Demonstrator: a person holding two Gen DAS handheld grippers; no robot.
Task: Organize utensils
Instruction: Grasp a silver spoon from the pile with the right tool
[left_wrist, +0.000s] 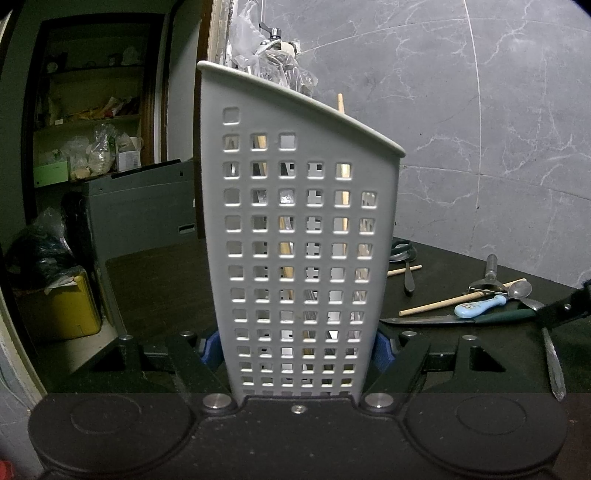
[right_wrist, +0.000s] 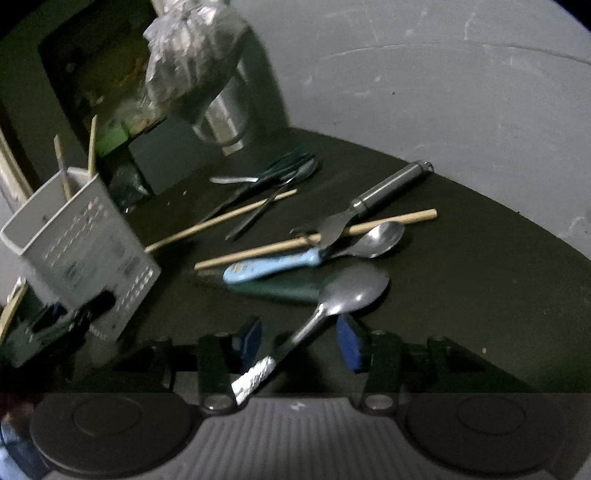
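Note:
A white perforated utensil holder (left_wrist: 303, 229) stands upright on the dark table, and my left gripper (left_wrist: 295, 347) is shut on its lower sides with both blue pads against it. Chopsticks (right_wrist: 92, 144) stick out of its top. My right gripper (right_wrist: 300, 341) is open, low over the table. A steel spoon (right_wrist: 351, 291) lies slantwise between its blue pads (right_wrist: 349, 343), touching neither. Beyond it lie a blue-handled utensil (right_wrist: 273, 266), a green-handled knife (right_wrist: 280, 290), two loose chopsticks (right_wrist: 314, 236), a steel-handled peeler (right_wrist: 391, 188) and more cutlery (right_wrist: 280, 173).
A steel cup (right_wrist: 225, 122) with a crumpled plastic bag (right_wrist: 188, 62) stands at the table's back by the grey marble wall (left_wrist: 480, 129). Left of the table are a grey box (left_wrist: 140, 206), a yellow container (left_wrist: 70, 310) and cluttered shelves (left_wrist: 88, 122).

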